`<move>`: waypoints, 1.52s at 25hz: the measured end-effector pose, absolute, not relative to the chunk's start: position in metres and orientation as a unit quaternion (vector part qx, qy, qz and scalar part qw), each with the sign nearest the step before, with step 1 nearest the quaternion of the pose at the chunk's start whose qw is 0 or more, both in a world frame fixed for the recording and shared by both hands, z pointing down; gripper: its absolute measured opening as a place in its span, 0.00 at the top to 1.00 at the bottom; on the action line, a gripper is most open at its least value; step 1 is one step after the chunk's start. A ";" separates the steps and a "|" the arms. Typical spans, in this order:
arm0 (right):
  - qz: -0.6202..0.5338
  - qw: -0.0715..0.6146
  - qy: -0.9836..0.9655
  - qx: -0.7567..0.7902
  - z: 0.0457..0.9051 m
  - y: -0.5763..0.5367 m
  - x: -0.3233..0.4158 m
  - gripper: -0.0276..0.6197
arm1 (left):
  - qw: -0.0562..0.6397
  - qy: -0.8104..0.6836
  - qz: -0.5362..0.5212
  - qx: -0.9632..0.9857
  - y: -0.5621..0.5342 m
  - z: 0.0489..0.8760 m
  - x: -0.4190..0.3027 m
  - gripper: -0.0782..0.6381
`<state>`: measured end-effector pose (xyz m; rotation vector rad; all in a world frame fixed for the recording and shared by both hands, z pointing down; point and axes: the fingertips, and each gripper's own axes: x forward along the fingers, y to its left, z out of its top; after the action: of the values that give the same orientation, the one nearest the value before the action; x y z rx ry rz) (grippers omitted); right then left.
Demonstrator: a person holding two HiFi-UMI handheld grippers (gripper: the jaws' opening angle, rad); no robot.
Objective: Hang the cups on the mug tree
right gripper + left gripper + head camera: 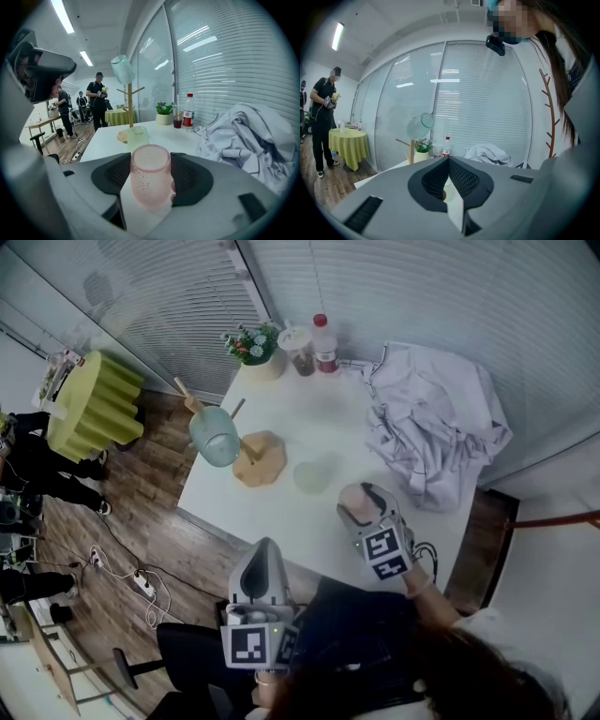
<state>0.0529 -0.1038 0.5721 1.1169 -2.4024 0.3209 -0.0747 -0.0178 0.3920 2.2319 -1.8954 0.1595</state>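
I judge abt one third done: one blue-green cup (pixel 216 437) hangs already on the mug tree (pixel 260 460), at 10 o'clock of the table (pixel 309 418). R gripper (pixel 367 507) has its tongs wide, clamped on a pink cup (pixel 150 178), not yet hung. A pale green cup (pixel 312 476) waits on the table at its 11 o'clock. L gripper (pixel 449 164) has tongs together, empty. Bottle (pixel 324 343) at 12 o'clock has a red label, too small to read; no other writing seen

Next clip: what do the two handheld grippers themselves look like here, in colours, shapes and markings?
The left gripper and the right gripper look alike: each has a smooth grey shell that tapers toward two jaws lined with black textured pads. Behind the jaws each carries a white cube printed with black square markers. The sleeves cannot be made out clearly.
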 end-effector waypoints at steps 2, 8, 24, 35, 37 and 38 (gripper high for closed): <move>0.116 0.232 -0.875 0.408 0.570 -0.103 0.052 0.53 | 0.102 -0.643 0.051 0.757 -0.016 0.391 -0.076 0.89; 0.111 0.226 -0.875 0.413 0.559 -0.100 0.051 0.53 | 0.096 -0.645 0.042 0.757 -0.010 0.385 -0.081 0.89; 0.120 0.176 -0.879 0.427 0.524 -0.089 0.046 0.53 | 0.085 -0.661 0.033 0.745 0.024 0.375 -0.099 0.89; 0.115 0.140 -0.890 0.419 0.491 -0.079 0.035 0.53 | 0.069 -0.674 0.036 0.735 0.052 0.368 -0.107 0.89; 0.115 0.132 -0.891 0.418 0.486 -0.079 0.034 0.53 | 0.069 -0.676 0.033 0.733 0.055 0.367 -0.108 0.89; 0.116 0.128 -0.892 0.417 0.483 -0.078 0.033 0.53 | 0.070 -0.679 0.030 0.730 0.056 0.367 -0.109 0.89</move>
<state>0.0328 -0.0785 0.4834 1.2141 -2.5945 0.3379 -0.1095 0.0560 0.3671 2.1974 -2.0413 0.0913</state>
